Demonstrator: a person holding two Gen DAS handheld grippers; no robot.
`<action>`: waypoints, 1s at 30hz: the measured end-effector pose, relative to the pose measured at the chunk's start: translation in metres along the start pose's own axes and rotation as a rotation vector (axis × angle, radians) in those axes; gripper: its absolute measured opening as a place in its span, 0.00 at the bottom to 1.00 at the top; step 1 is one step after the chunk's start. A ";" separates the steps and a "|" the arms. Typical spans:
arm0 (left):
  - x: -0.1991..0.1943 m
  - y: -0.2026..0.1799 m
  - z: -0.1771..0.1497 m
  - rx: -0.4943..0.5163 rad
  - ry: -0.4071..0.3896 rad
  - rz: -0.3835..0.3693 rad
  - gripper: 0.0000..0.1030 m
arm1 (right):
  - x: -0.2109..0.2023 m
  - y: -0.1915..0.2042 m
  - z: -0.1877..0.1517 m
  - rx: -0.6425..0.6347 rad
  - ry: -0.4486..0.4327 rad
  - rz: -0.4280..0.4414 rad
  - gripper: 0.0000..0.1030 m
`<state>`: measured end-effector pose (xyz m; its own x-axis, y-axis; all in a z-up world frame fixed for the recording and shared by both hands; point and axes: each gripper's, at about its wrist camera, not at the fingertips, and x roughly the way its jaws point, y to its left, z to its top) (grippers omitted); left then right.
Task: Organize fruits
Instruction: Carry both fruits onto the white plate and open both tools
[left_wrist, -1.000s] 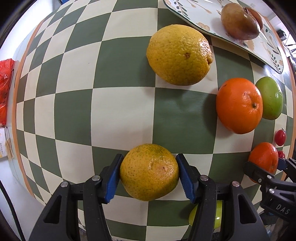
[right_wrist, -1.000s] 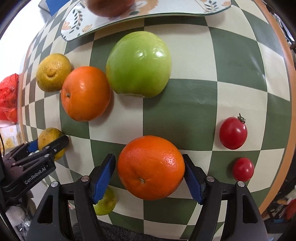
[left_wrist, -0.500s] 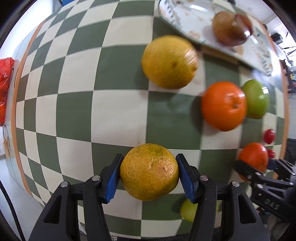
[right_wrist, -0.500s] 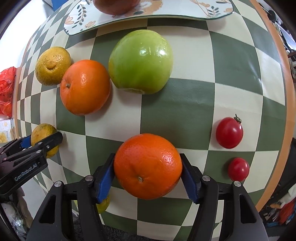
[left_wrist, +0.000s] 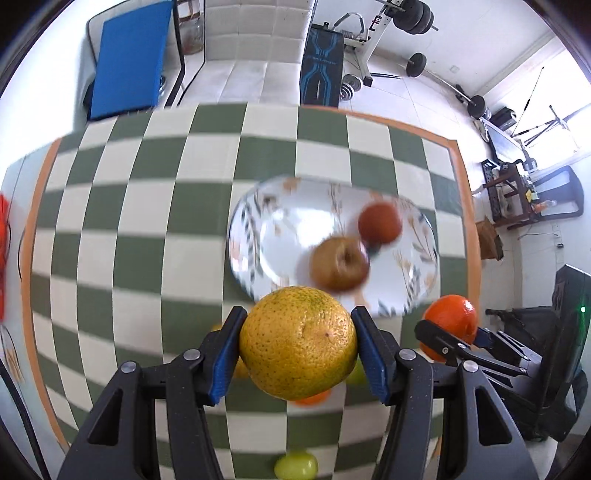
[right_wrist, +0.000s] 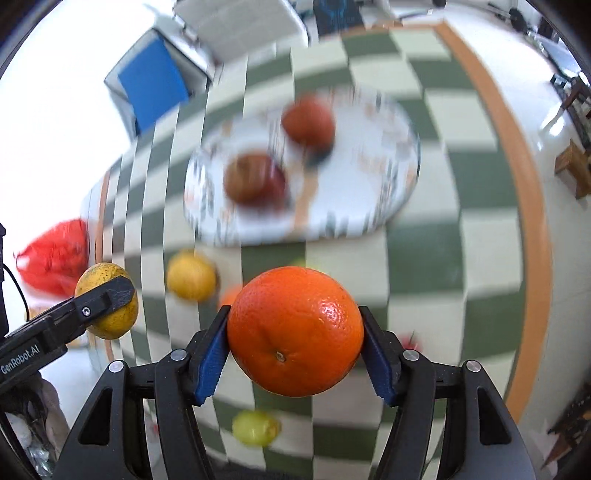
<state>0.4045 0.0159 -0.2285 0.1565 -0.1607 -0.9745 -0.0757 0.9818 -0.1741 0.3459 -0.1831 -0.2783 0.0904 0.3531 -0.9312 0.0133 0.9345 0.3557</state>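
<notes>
Left gripper: closed on a yellow-green orange, blue pads pressed to both its sides; the fruit is held clear above the table.
Right gripper: clamped on a bright orange — both pads in contact, fruit carried in the air over the checked cloth.
Cross-check: in the left view the bright orange shows at the right edge behind the other tool's black fingers; in the right view the yellow-green orange appears at the left edge, gripped likewise.
Plate: white with a leaf pattern, lying on the far half of the table, ahead of both grippers; blurred in both views.
Plate contents: a brown fruit near the front rim and a red fruit just behind it — the two lie close together; contact cannot be judged through the blur.
Table: covered in a green-and-cream checked cloth with an orange border.
Loose fruit on cloth: a yellow fruit left of centre, and a small yellow-green fruit at the near edge.
Off the table: a red bag at the left, blurred.
</notes>
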 end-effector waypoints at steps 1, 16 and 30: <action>0.002 0.000 0.010 0.008 0.001 0.014 0.54 | -0.001 0.000 0.014 -0.003 -0.014 -0.015 0.66; 0.128 0.005 0.100 0.011 0.209 0.063 0.54 | 0.080 -0.031 0.131 -0.081 0.043 -0.216 0.66; 0.128 0.008 0.096 0.008 0.202 0.059 0.87 | 0.095 -0.030 0.139 -0.076 0.073 -0.191 0.82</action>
<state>0.5182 0.0129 -0.3416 -0.0485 -0.1192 -0.9917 -0.0709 0.9908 -0.1156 0.4928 -0.1836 -0.3663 0.0214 0.1693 -0.9853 -0.0525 0.9844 0.1680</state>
